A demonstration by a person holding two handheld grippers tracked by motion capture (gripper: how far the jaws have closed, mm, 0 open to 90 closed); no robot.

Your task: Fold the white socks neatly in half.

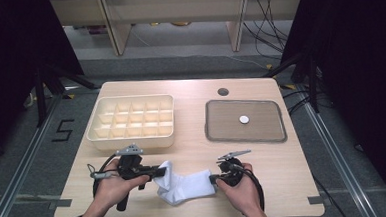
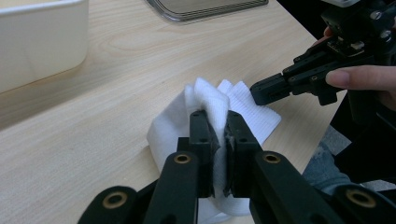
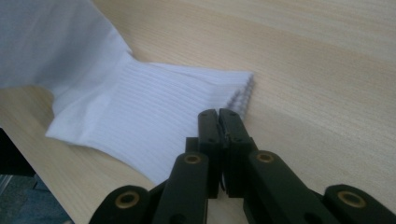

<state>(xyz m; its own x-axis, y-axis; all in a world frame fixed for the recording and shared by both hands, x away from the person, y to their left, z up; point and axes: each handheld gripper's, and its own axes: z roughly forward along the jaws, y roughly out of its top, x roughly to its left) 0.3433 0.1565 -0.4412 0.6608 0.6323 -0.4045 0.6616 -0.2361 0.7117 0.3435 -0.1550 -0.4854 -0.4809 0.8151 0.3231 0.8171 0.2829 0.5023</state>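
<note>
I have the sock [image 1: 185,186] lying at the near edge of the table [image 1: 193,153], about midway between the two hands. It is white, and it runs left to right with its ribbed cuff toward the right.

My left gripper [image 1: 157,171] is clenched on the sock's left end. In the left gripper view the jaws are pressed together with a fold of white cloth pinched between them [image 2: 218,135], and that fold stands up a little off the wood while the rest of the sock [image 2: 177,119] lies flat beyond it.

My right gripper [image 1: 216,180] sits at the sock's right end, at the cuff. In the right gripper view its jaws are pressed together [image 3: 219,119], with their tips just over the near corner of the ribbed cuff [image 3: 154,116]. I cannot tell whether any cloth is caught between them; no fabric shows in the seam, and the cuff lies flat. From the left gripper view the right gripper [image 2: 275,88] points at the cuff edge, low over the table.

Farther off, a cream box [image 1: 131,122] of small compartments stands on the far left, and a grey tray [image 1: 245,121] lies on the far right with a small white disc [image 1: 244,119] in its middle. Both are well apart from the sock.
</note>
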